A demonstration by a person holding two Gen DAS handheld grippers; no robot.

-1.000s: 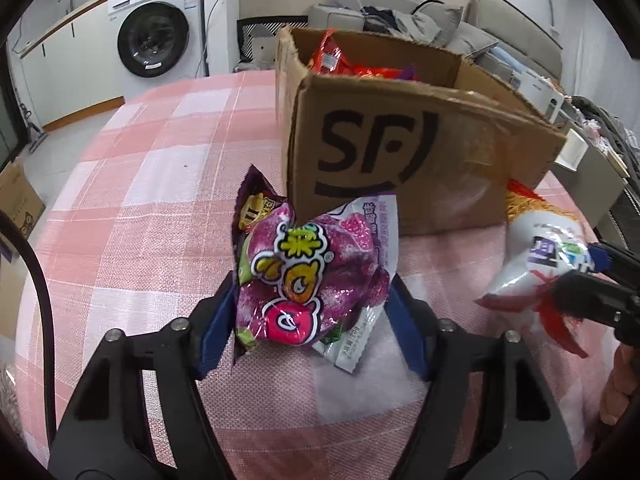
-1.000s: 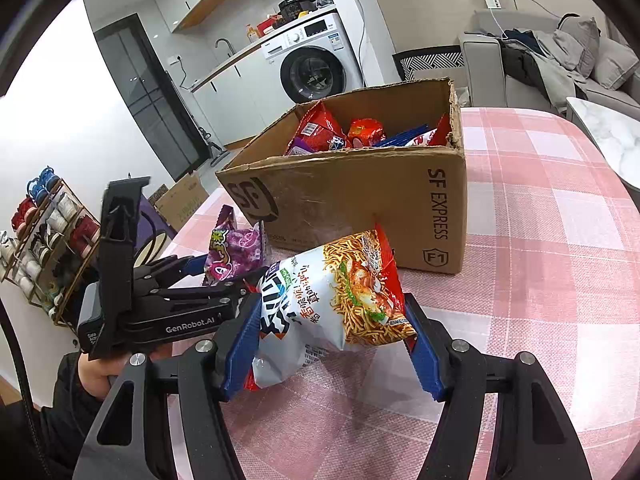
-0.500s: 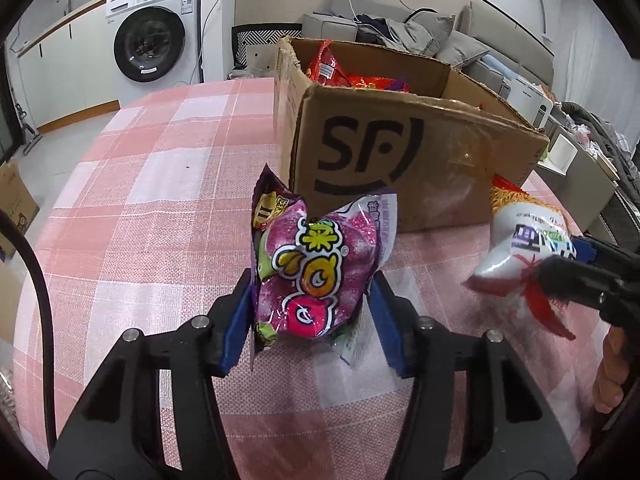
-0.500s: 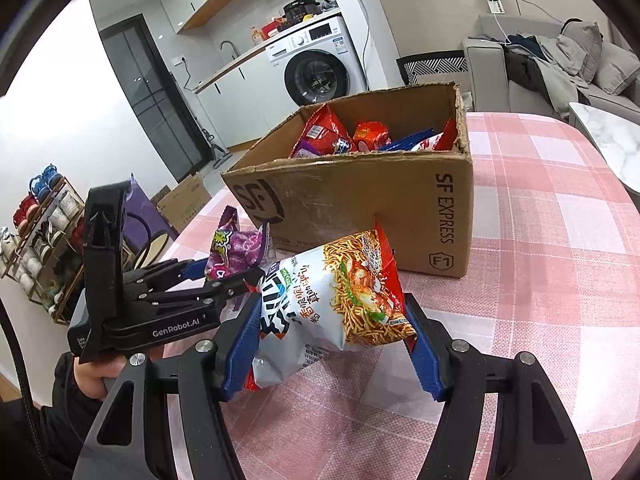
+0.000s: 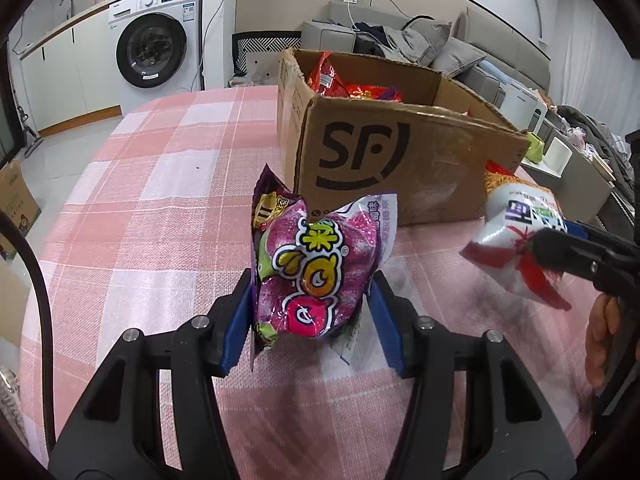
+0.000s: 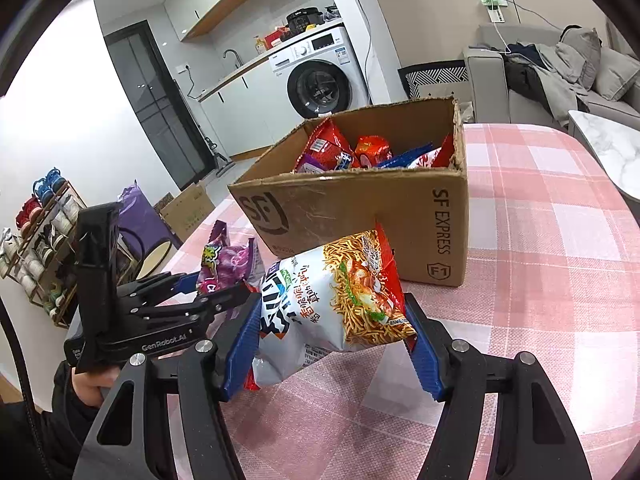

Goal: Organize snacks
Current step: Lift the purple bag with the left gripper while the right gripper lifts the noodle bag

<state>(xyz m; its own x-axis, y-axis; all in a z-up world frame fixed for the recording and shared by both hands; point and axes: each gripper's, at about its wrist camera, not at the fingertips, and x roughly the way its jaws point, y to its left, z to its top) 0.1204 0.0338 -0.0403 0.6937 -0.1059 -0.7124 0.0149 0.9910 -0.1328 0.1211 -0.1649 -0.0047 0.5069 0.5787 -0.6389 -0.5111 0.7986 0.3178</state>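
Between L jaws, clamped: purple candy bag (image 5: 316, 276); R jaws clamp noodle snack bag (image 6: 336, 304).

From my left wrist camera, the brown cardboard SF box (image 5: 404, 168) hides most of its red snack packets (image 5: 340, 80) behind its near wall. The black right gripper (image 5: 536, 246) runs off the frame's edge. I cannot read the small print on the white-and-orange noodle bag (image 6: 332, 304). The crinkled purple candy pouch (image 6: 224, 264) is partly covered by the black left gripper (image 6: 224, 292).
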